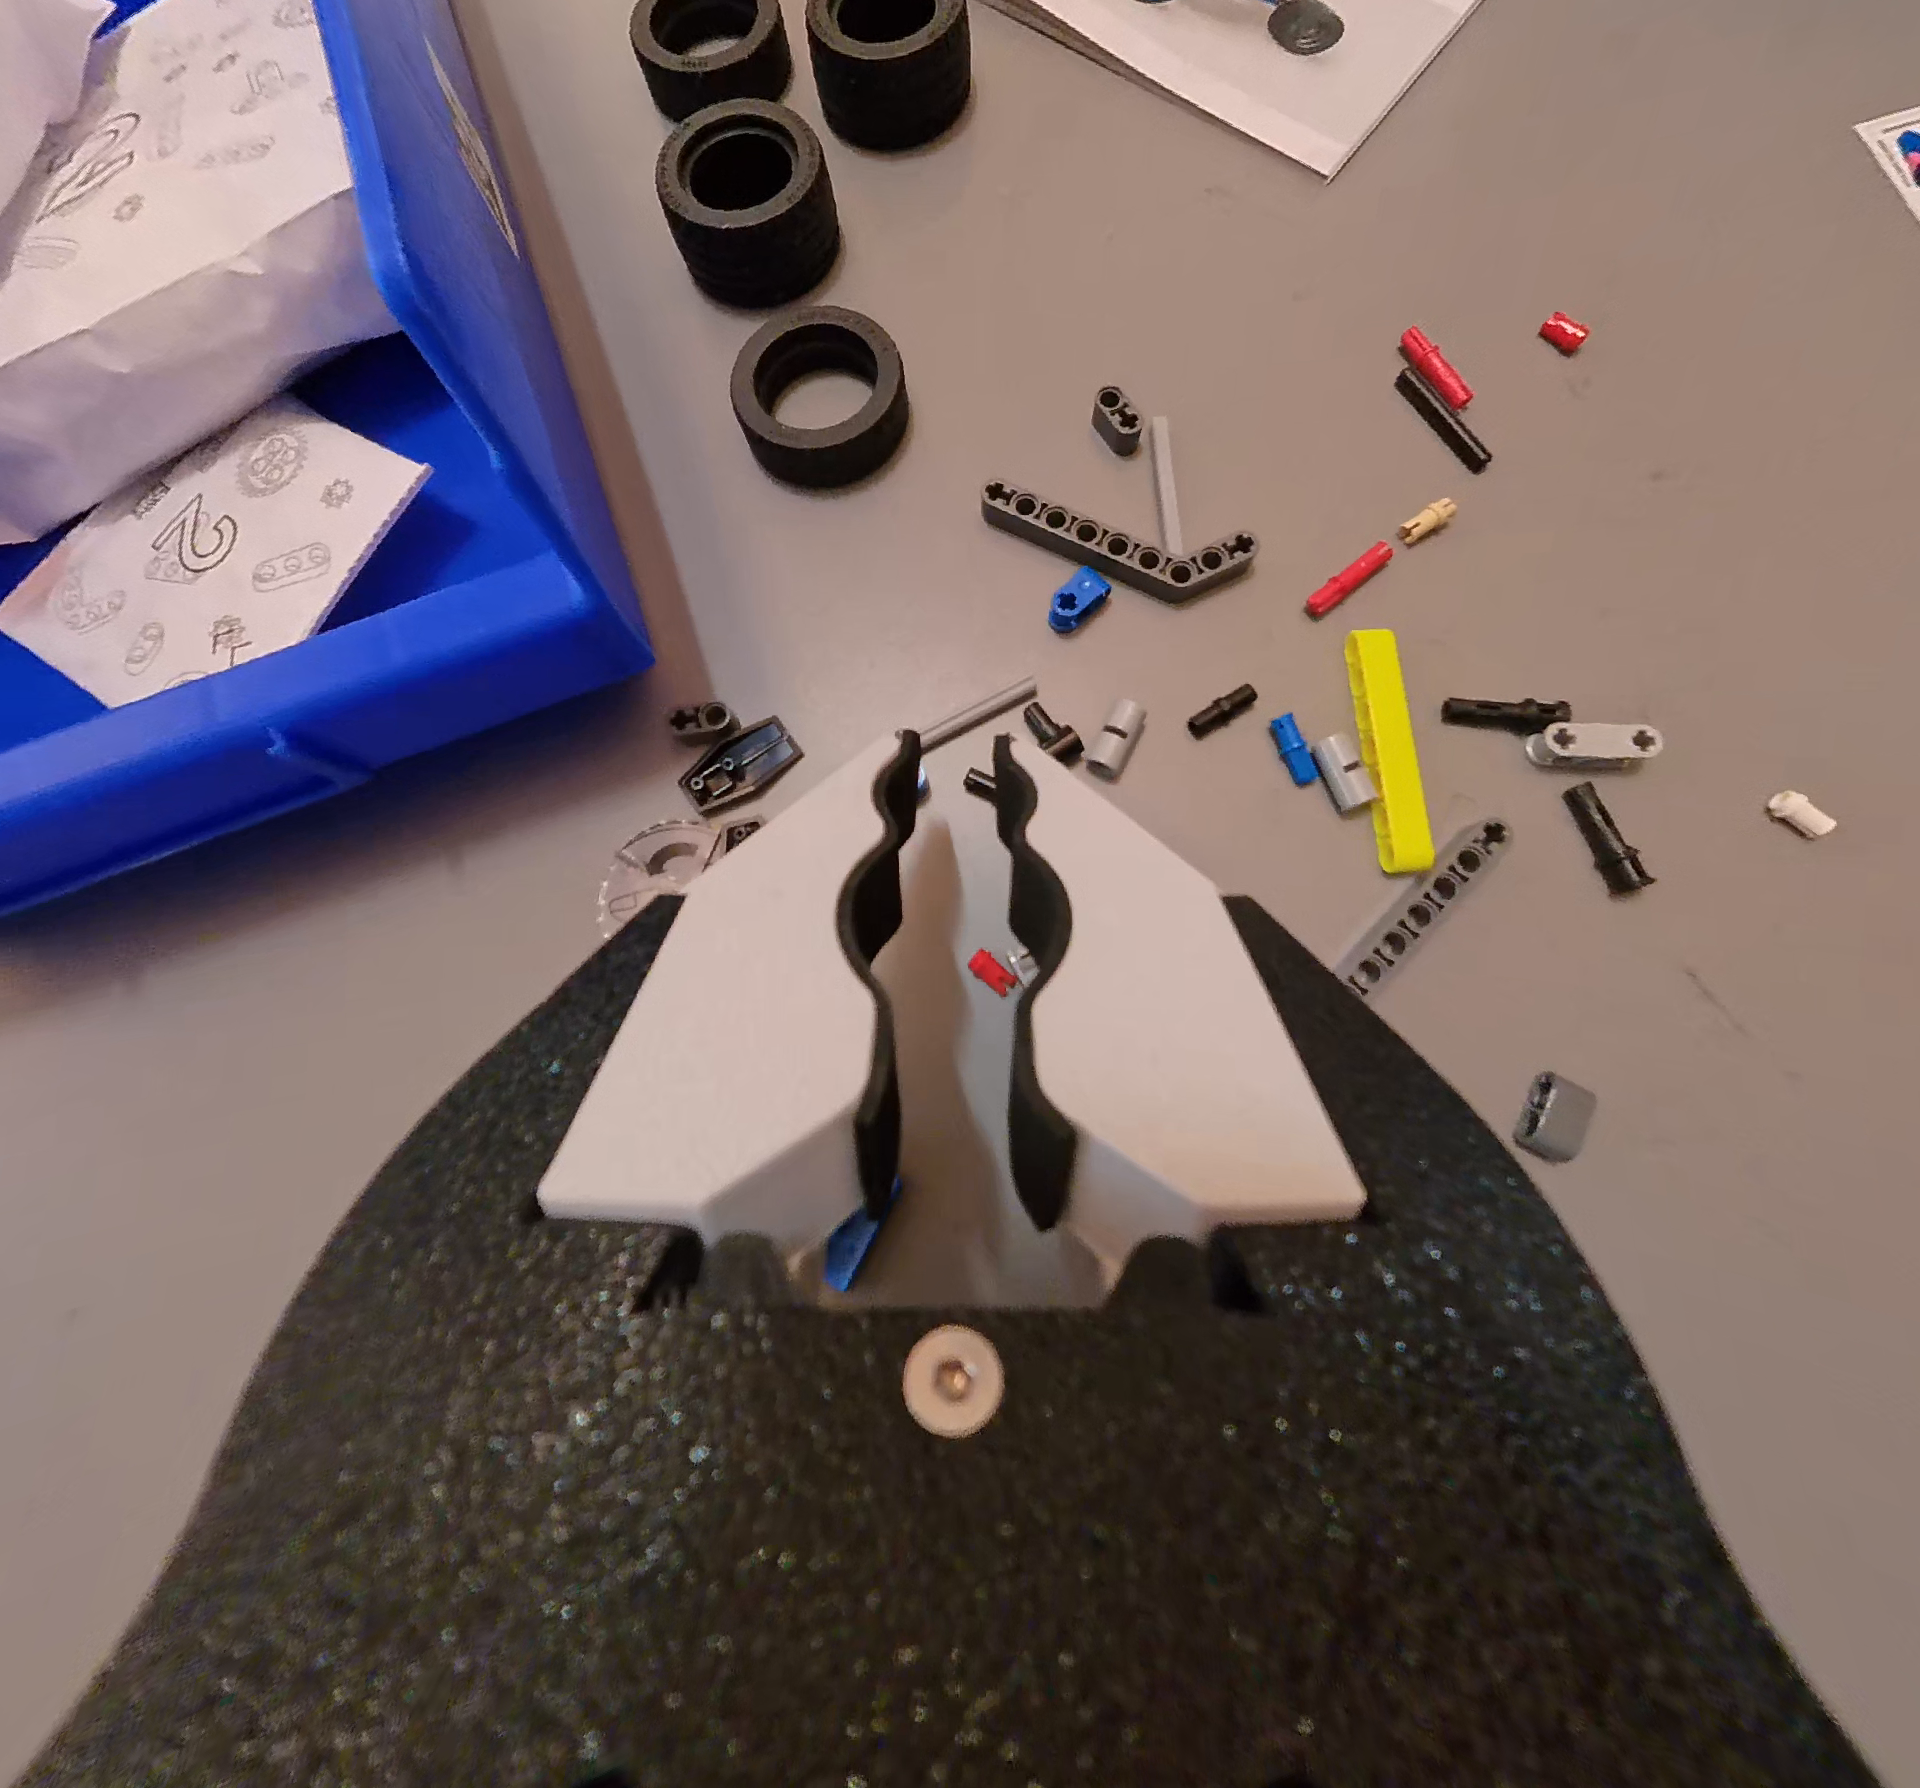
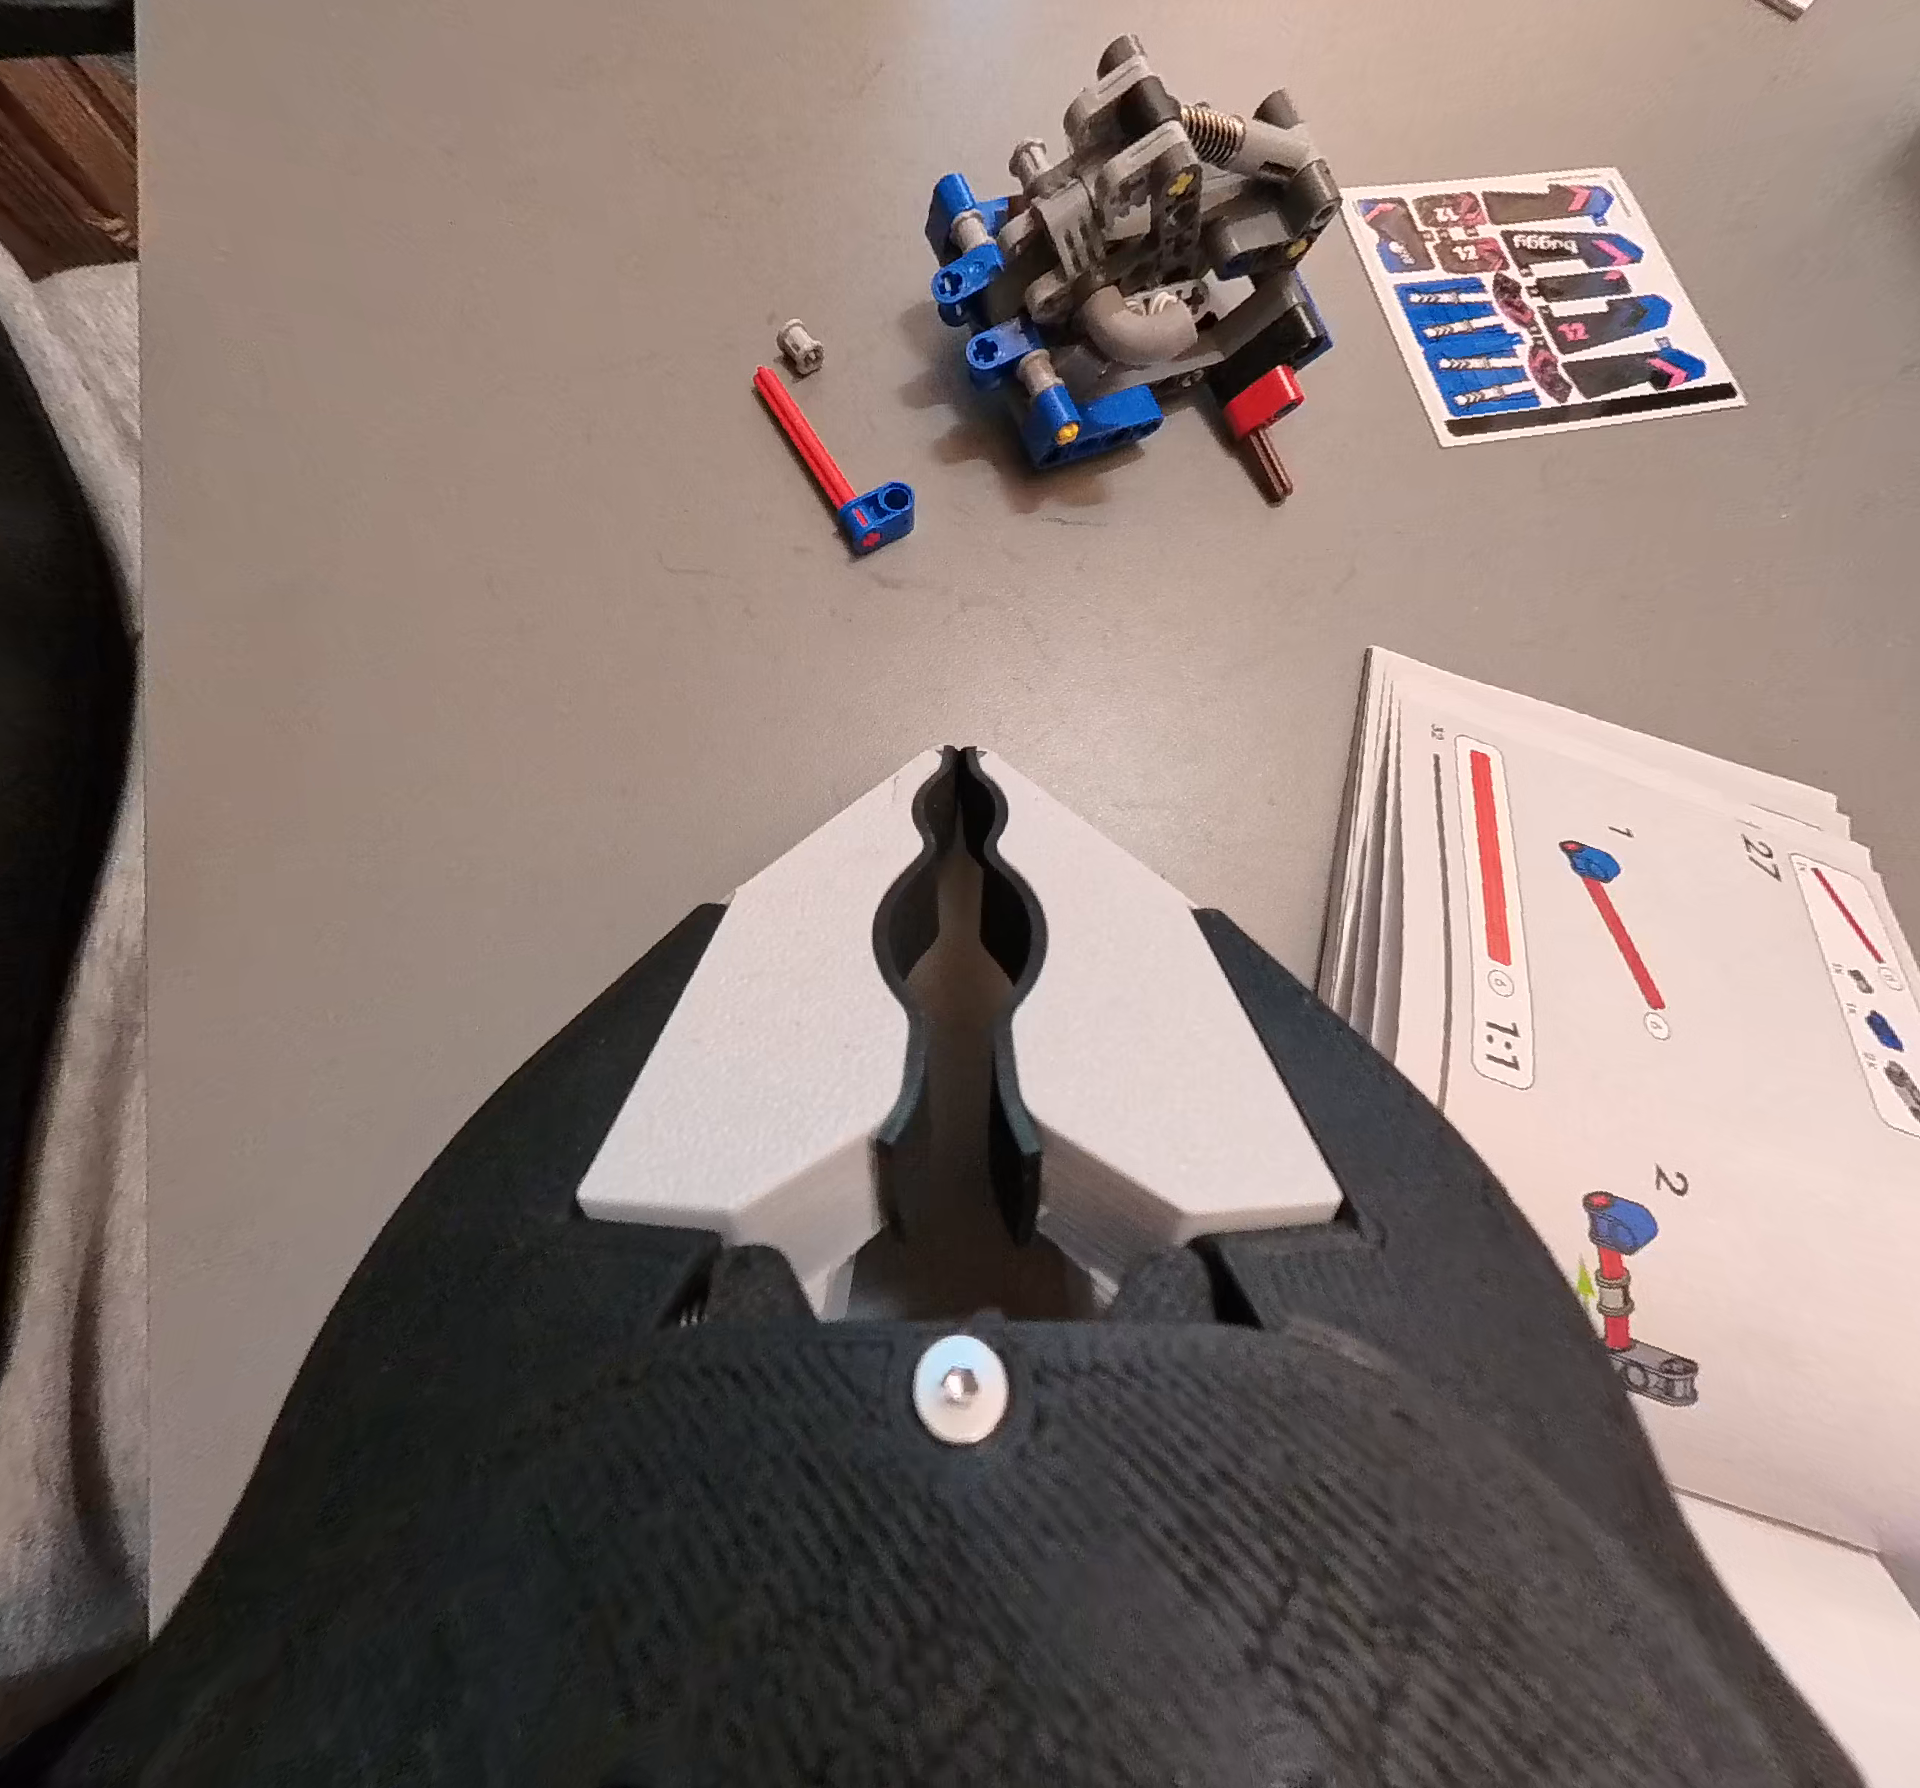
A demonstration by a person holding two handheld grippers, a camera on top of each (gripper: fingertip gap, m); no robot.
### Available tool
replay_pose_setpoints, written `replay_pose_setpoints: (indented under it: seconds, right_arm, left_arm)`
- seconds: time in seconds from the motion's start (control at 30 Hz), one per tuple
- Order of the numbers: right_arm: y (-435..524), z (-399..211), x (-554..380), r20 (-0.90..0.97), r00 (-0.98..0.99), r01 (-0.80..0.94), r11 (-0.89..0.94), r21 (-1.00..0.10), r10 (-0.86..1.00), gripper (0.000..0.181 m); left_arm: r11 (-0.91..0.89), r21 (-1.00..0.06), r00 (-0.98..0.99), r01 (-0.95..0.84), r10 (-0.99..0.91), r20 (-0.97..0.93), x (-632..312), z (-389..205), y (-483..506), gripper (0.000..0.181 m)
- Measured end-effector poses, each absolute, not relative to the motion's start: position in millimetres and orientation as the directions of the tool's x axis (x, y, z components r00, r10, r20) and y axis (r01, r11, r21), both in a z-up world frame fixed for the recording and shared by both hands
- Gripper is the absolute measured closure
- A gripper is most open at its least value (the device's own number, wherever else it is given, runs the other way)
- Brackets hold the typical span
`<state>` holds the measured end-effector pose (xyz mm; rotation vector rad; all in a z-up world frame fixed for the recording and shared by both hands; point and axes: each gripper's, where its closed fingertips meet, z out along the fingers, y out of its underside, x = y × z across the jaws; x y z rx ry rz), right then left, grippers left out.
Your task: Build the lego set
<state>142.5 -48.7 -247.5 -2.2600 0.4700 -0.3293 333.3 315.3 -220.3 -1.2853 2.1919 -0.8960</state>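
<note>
In the left wrist view my left gripper [image 1: 951,751] hangs slightly open and empty above a scatter of loose Lego pieces: a yellow beam [image 1: 1387,751], a dark grey bent beam [image 1: 1117,543], red pins [image 1: 1348,578] and small black pins [image 1: 977,782] near the tips. In the right wrist view my right gripper [image 2: 958,753] is shut and empty above bare table. Ahead of it lie a red axle with a blue connector [image 2: 831,460], a small grey bush [image 2: 800,346] and the part-built grey and blue assembly [image 2: 1132,284].
A blue bin [image 1: 499,284] with white paper bags sits at left, beside several black tyres [image 1: 821,393]. A closed booklet [image 1: 1247,3] lies at the back. An open instruction booklet [image 2: 1621,1063] and a sticker sheet [image 2: 1538,304] lie at right. The table edge runs down the left side of the right wrist view. The gap from one gripper's tips to the other's is roughly 40 centimeters. My right tips are roughly 10 centimeters from the small grey bush [image 2: 800,346].
</note>
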Motion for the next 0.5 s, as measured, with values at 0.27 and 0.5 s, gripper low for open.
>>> replay_pose_setpoints:
  seconds: [0.27, 0.5]
  right_arm:
    - [-48.7, -247.5, 142.5, 0.086, 0.898, -0.227, -0.621, -0.750, -0.432, 0.181]
    - [-48.7, -247.3, 142.5, 0.078, 0.898, -0.233, -0.618, -0.751, -0.433, 0.181]
  left_arm:
    - [0.354, -0.724, -0.461, -0.592, -0.886, -0.056, 334.2, -219.4, 317.3, 0.171]
    - [0.320, -0.742, -0.426, -0.589, -0.903, -0.052, 336.3, -215.3, 328.7, 0.172]
